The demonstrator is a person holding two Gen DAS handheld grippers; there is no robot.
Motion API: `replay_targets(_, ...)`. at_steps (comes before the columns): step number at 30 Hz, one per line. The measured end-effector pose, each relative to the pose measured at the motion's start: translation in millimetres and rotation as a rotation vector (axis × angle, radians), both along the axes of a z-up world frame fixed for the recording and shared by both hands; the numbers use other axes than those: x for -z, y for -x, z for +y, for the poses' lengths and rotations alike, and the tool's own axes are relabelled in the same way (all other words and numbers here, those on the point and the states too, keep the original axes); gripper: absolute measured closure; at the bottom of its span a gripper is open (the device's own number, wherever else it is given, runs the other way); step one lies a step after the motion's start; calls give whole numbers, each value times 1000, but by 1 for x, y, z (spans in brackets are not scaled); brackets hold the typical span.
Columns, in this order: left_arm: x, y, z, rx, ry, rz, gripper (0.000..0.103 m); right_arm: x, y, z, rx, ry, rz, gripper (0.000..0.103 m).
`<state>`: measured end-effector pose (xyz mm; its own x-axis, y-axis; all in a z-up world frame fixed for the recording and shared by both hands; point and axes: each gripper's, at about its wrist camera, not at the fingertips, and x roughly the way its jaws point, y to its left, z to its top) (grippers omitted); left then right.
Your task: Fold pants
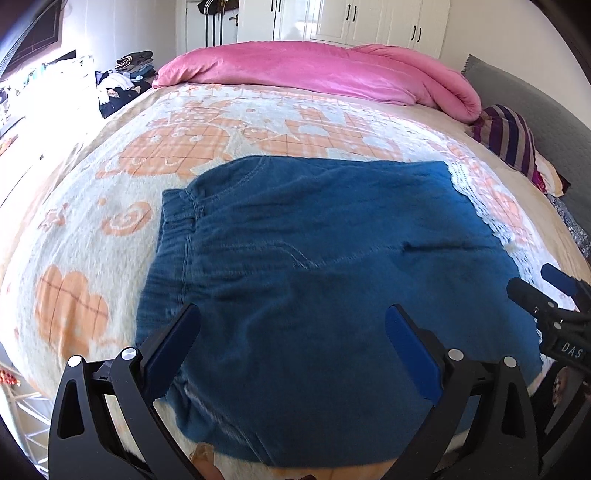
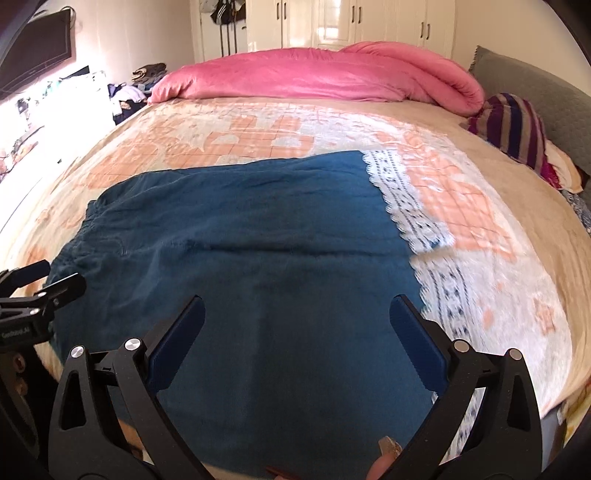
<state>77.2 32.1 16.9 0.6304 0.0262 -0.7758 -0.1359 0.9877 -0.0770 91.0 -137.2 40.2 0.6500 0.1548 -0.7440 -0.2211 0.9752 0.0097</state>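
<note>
Pants (image 1: 332, 280) lie flat beneath both tongs — left (image 1: 291, 354), right (image 2: 297, 343); both released.

So the teal pants (image 2: 240, 236) are lying flat on the bed (image 2: 517, 229), white lace hems toward the right, and the right gripper (image 2: 297, 343) hangs over the near edge with its jaws spread wide, nothing between them. The left gripper (image 2: 35, 291) pokes in by the waistband, and a pink duvet (image 2: 317, 79) is bunched up at the far end.

Home bedroom, patterned blanket (image 1: 110, 229) on bed, pink duvet (image 1: 314, 70), white wardrobes (image 1: 354, 18), wall-mounted TV (image 2: 37, 48)
</note>
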Motion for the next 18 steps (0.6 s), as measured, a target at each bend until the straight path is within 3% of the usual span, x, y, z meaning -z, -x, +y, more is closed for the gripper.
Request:
replay_targets(8,-7,-52,41,-48,-12,18,4,0,-65,26,-112,12,40,8)
replay_targets(12,-7,-78,71,-88,-6,28,4,1,-99,37,-134,128,-2,8)
replay_targets(18,5,-104,110,-159,-58,26,4,6,-161,47,-168,234,15,8)
